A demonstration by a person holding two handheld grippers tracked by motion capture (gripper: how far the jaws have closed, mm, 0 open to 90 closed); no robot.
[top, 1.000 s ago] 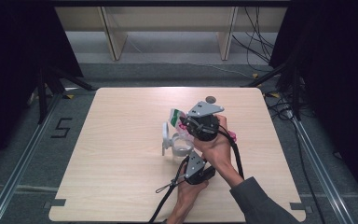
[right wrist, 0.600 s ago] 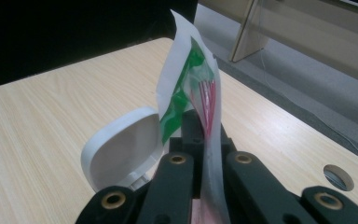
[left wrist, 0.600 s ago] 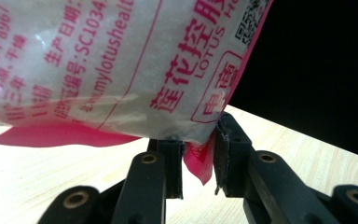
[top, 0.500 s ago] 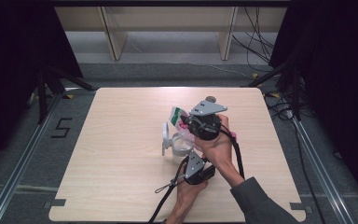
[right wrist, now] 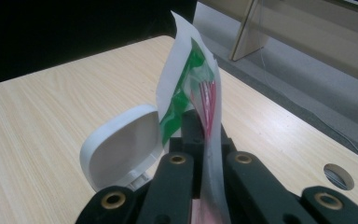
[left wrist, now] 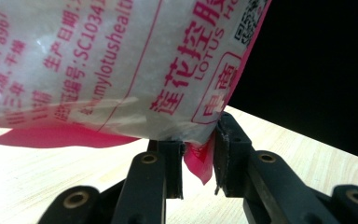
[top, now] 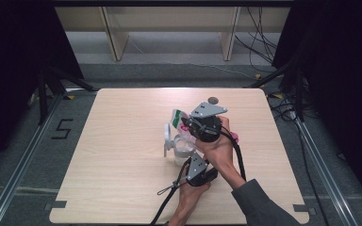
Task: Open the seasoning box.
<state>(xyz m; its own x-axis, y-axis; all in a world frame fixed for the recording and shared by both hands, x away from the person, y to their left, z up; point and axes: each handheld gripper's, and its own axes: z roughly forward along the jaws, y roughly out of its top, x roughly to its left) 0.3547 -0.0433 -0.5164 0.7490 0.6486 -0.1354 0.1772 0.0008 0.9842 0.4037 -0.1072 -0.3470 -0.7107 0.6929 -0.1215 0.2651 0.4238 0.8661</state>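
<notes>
Both tongs are pinching the pink-and-white bag (top: 183,123): left tongs (left wrist: 198,156) nip a bottom corner, right tongs (right wrist: 204,140) clamp its top, over the open-lidded jar (top: 181,149) on the desk (top: 122,141).

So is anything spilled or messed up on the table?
Nothing looks spilled. The bag is held up over the clear container, whose white lid stands flipped open. The left gripper pinches the bag's bottom corner and the right gripper clamps its top edge. The table shows no loose grains.
</notes>
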